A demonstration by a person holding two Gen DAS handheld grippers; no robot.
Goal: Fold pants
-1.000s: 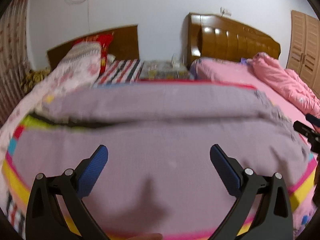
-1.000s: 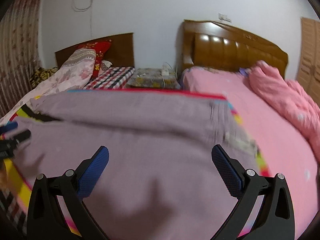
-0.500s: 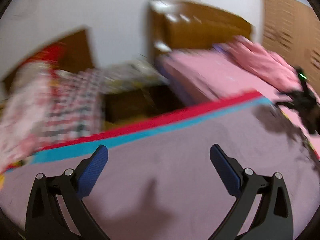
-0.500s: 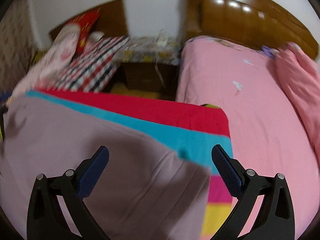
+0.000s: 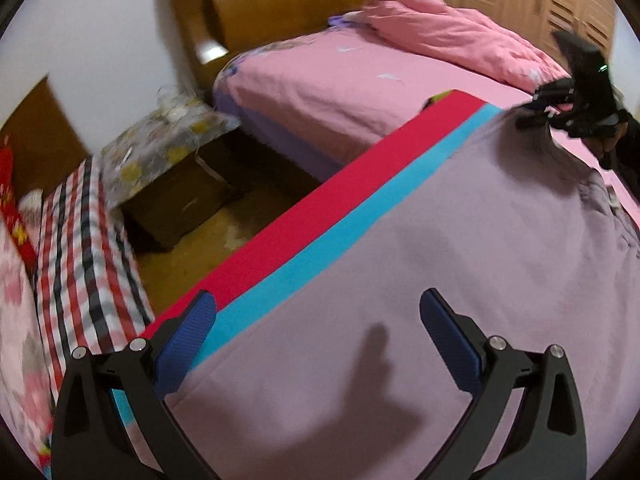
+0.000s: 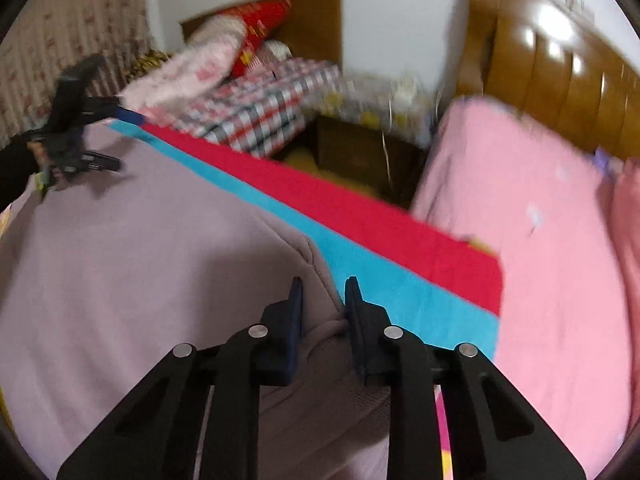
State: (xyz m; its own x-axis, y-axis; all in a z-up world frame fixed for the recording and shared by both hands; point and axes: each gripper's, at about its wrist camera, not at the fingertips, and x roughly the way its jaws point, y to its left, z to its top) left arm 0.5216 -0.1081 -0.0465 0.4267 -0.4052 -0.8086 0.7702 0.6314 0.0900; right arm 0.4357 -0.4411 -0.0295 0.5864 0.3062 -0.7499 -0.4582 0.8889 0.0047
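Each black plastic two-finger left gripper (image 5: 316, 322) and right gripper (image 6: 322, 300) carries angular, cut-out arms joined by round silver screws, and ribbed blue rubber pads (image 5: 188, 340) line the insides of the jaws. On the right gripper's body a small green light (image 5: 603, 67) glows. A black sleeve (image 6: 14, 172) covers the left arm.

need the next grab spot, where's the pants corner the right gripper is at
In the right wrist view, the pants corner sits low centre between the closing right hand-held gripper, beside the blue stripe.
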